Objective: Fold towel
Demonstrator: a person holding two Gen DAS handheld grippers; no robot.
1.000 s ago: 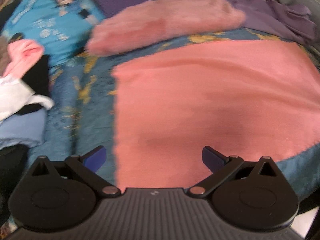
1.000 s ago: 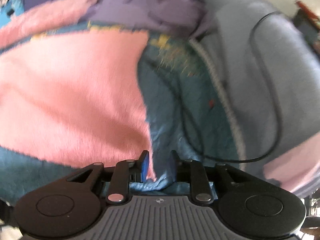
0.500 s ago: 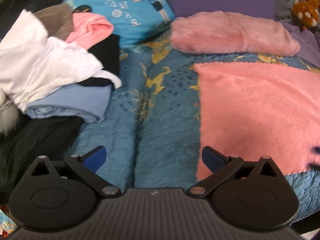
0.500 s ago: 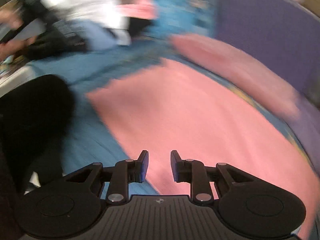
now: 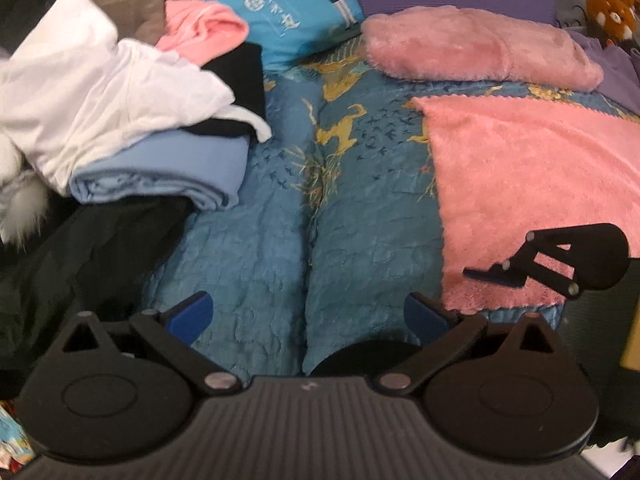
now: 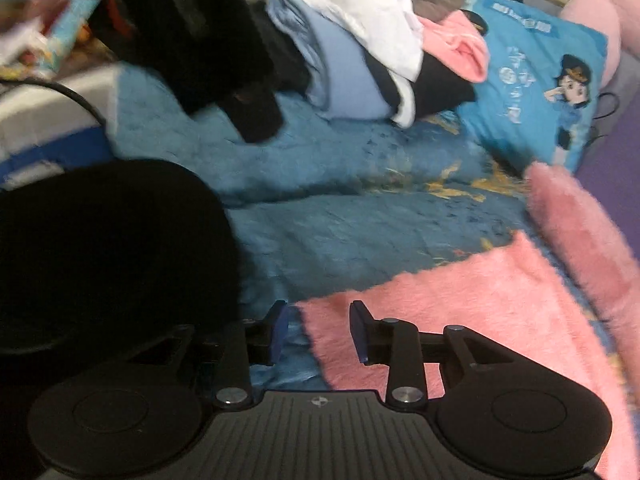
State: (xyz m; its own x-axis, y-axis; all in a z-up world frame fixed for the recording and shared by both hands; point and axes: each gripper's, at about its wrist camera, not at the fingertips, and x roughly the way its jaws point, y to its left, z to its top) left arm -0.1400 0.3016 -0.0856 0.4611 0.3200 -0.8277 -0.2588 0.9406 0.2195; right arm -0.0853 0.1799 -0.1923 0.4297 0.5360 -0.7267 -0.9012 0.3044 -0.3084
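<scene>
While the pink towel (image 5: 536, 184) is spread flat on the blue patterned bedspread (image 5: 280, 208), at the right side of the left wrist view, the step in hand is judged to be the approach to its near corner, before any fold is made. In the right wrist view the right gripper (image 6: 318, 330) is seen at the lower centre of the frame, its jaws opening, with the corner of the towel (image 6: 460, 312) lying just under and between them; nothing is pinched yet, as far as can be told. The left gripper (image 5: 308, 314) is held over bare bedspread at the lower centre of its own view, its jaws spread wide and empty, a little to the left of the towel edge. A pile of clothes (image 5: 120, 92) is seen at the upper left, well apart from the towel. For the next move, it is judged that the corner must be taken between the right jaws and clenched, and a second corner must be reached by the left gripper, so that one edge can be lifted evenly and laid over the opposite one.
</scene>
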